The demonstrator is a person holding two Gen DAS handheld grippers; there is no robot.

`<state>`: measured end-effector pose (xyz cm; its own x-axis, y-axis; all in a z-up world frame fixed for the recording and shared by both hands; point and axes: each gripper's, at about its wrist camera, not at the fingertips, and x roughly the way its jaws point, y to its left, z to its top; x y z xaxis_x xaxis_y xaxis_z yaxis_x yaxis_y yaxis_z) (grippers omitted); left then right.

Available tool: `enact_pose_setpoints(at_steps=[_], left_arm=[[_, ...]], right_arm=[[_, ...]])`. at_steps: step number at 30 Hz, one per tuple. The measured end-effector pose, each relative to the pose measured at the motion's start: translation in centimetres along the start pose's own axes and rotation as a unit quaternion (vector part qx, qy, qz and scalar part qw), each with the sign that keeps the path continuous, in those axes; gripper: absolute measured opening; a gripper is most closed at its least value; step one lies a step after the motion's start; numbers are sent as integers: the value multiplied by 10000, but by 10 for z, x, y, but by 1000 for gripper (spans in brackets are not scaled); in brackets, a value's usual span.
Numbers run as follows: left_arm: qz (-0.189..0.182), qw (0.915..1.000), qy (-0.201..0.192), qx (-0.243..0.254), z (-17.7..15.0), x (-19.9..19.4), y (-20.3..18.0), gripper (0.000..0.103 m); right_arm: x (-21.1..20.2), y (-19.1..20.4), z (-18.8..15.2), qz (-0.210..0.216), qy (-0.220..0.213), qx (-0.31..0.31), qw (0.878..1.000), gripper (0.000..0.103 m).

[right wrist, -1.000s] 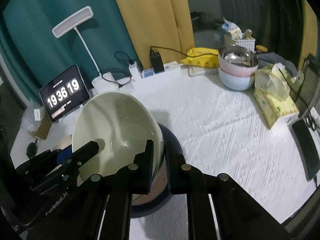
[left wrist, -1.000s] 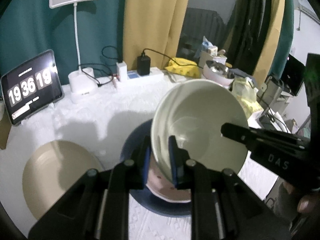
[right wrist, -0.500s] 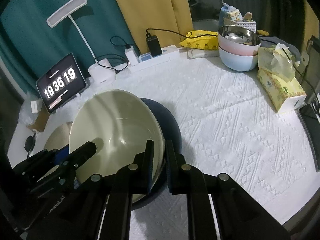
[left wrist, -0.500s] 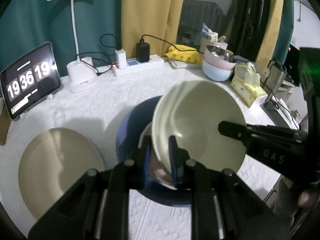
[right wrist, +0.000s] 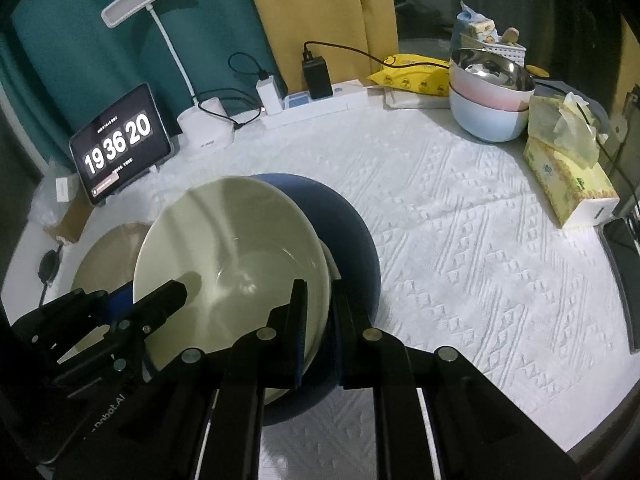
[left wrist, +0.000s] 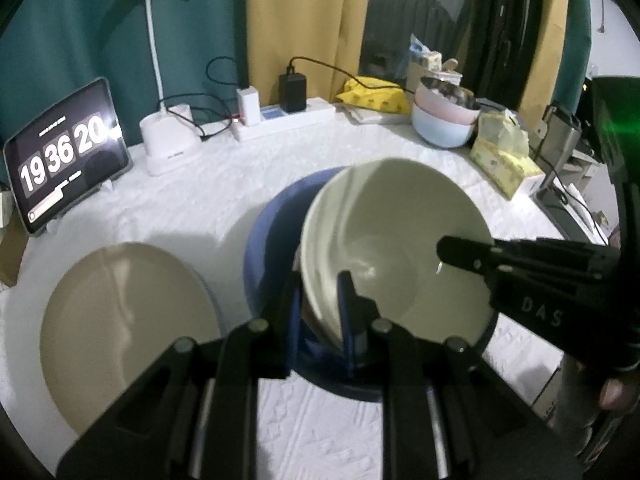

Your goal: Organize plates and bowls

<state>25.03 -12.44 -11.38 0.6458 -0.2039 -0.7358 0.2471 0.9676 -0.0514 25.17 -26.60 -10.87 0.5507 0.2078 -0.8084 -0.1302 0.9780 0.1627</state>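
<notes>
A pale green bowl (left wrist: pixel 396 248) is held by both grippers low over a dark blue plate (left wrist: pixel 280 220). My left gripper (left wrist: pixel 320 304) is shut on the bowl's near-left rim. My right gripper (right wrist: pixel 320 308) is shut on the bowl's (right wrist: pixel 232 264) right rim, over the blue plate (right wrist: pixel 344 220). A pinkish dish shows under the bowl (left wrist: pixel 310 318). A beige plate (left wrist: pixel 120 320) lies flat to the left, also in the right wrist view (right wrist: pixel 104 252).
A stack of pink and blue bowls with a steel one on top (right wrist: pixel 490 96) stands at the back right, beside a tissue box (right wrist: pixel 568 176). A clock tablet (right wrist: pixel 120 144), desk lamp base (right wrist: pixel 206 128) and power strip (right wrist: pixel 316 108) line the back edge.
Both grippers have carried the green bowl lower and closer to the blue plate; it now sits less tilted. The clock changed from 19 to 20.
</notes>
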Motion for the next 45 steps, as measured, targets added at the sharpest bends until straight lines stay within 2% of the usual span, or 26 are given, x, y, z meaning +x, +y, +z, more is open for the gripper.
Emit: enact_pose_setpoints(at_steps=[11, 15, 24, 30, 37, 41, 45], left_arm=[[52, 10000, -27, -16, -3, 0, 5, 18], [4, 9999, -166, -16, 2, -8, 6, 19], [-87, 9992, -384, -114, 9, -22, 12, 19], [-133, 9980, -461, -404, 9, -30, 32, 20], [-221, 9967, -268, -737, 0, -20, 57, 20], [-377, 9962, -102, -776, -3, -8, 58, 23], [-367, 9968, 46, -709, -6, 2, 53, 26]], right_arm=[[1, 4, 4, 27, -7, -152, 9999, 19], [-8, 3, 8, 2, -172, -164, 9997, 27], [-22, -18, 13, 43, -370, 51, 9993, 30], [-32, -37, 17, 55, -561, 242, 9981, 30], [-22, -54, 13, 235, -506, 399, 9976, 30], [-13, -55, 7, 438, -445, 399, 9973, 31], [-7, -54, 6, 542, -402, 393, 9969, 32]])
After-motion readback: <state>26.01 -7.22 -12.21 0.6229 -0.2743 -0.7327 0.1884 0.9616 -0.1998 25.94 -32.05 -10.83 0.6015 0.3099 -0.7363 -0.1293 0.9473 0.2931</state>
